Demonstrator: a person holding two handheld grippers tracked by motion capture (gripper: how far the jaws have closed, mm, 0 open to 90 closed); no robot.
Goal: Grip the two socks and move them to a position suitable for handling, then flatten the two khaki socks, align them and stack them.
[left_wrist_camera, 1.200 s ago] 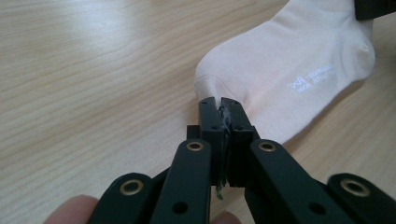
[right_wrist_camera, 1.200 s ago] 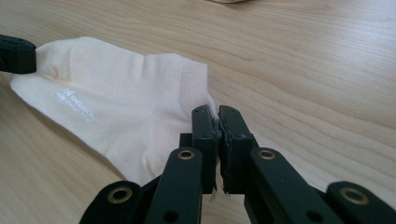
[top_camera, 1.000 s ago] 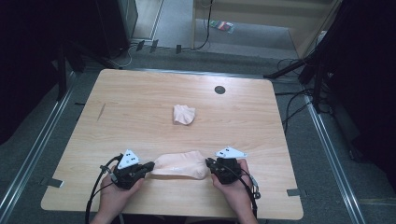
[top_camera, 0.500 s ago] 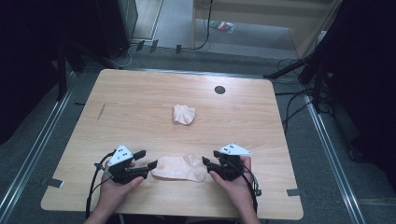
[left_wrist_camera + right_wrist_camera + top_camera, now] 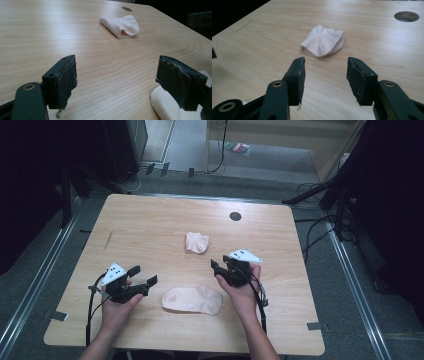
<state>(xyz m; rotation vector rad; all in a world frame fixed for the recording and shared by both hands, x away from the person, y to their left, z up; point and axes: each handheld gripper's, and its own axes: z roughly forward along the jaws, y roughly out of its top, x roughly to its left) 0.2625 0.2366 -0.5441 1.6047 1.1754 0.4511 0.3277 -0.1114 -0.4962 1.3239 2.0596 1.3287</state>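
Flat sock [image 5: 192, 300] lies released near the tabletop's [image 5: 150, 220] front edge. Both grippers' jaws have just opened, now apart and empty: left gripper [image 5: 142, 275] beside it, right gripper [image 5: 215, 270] swung toward the crumpled sock [image 5: 196, 242] mid-tabletop, likely next.

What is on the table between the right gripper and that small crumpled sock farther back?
Nothing: in the right gripper view, only bare wooden table lies between the open right gripper and the crumpled sock. The high view shows the same bare stretch.
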